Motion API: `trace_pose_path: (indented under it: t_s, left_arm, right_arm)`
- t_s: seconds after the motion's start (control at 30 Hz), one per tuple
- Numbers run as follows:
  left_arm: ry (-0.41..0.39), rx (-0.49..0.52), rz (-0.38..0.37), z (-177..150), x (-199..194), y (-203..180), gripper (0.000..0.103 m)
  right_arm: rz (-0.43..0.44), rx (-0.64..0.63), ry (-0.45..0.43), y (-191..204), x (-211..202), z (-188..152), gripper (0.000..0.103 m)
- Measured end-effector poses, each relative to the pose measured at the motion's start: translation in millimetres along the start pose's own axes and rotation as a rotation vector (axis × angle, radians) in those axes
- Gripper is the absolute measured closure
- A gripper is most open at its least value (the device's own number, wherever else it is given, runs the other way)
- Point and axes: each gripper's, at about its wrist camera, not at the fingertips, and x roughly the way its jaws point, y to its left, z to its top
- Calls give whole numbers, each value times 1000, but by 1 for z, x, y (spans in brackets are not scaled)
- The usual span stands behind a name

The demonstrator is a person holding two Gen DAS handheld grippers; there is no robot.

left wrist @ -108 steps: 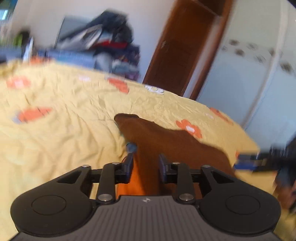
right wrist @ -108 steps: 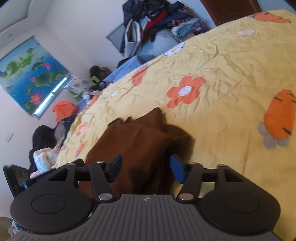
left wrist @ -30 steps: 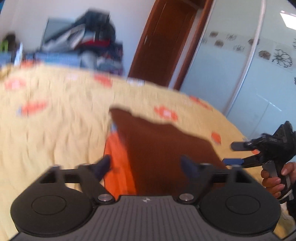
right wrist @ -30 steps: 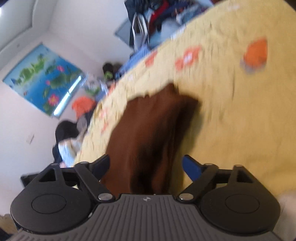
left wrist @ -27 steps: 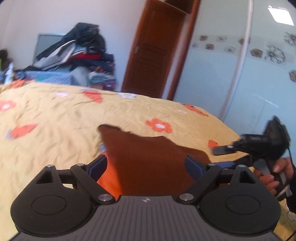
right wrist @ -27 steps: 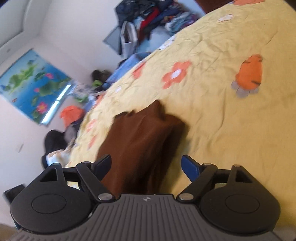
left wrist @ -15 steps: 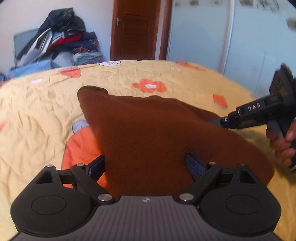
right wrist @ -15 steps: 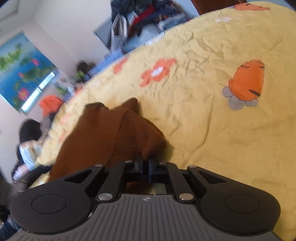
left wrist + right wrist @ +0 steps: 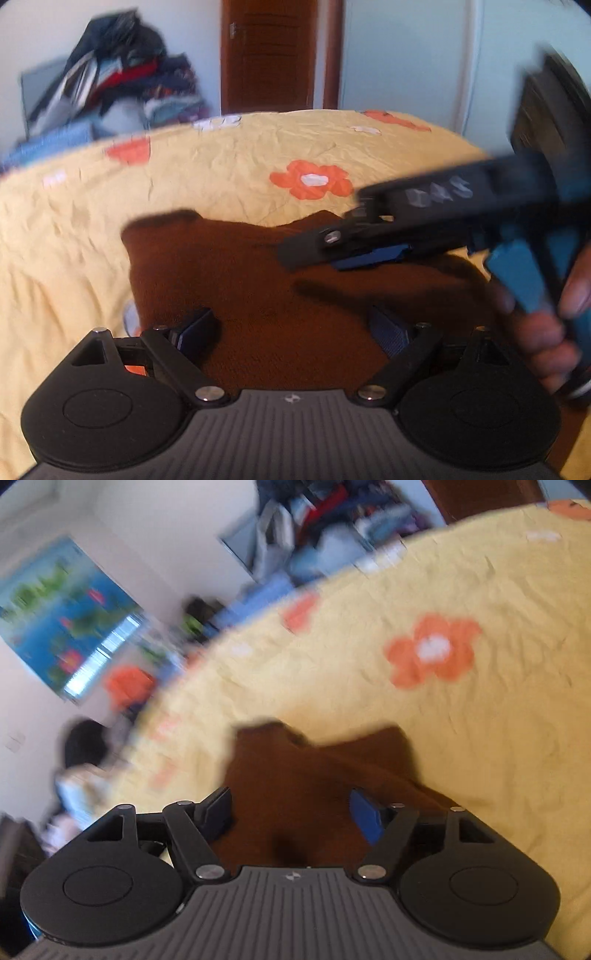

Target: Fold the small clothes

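Bed sheet [image 9: 229, 173]: yellow, wrinkled, printed with orange flowers; one orange flower [image 9: 312, 180] lies ahead of the left tongs, slightly right. Clothes pile [image 9: 122, 88] ahead-left, beyond the bed's far edge. Brown wooden door [image 9: 267, 55] straight ahead. Pale wardrobe panels [image 9: 413, 62] ahead-right. Right view, blurred: lotus poster [image 9: 62, 624] on wall, far left.
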Motion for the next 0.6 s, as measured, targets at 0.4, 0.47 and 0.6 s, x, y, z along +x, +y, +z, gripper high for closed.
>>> trace_pose_path:
  t_s: [0.4, 0.47, 0.6]
  left_arm:
    - [-104, -164, 12, -36, -64, 24, 9]
    - [-37, -375, -102, -57, -71, 52, 10]
    - [-35, -624, -297, -76, -77, 76, 9]
  right_arm:
    - [-20, 106, -97, -12, -85, -31, 18]
    - [-45, 74, -73, -12, -106, -47, 4]
    - [-18, 151, 33, -26, -114, -72, 4]
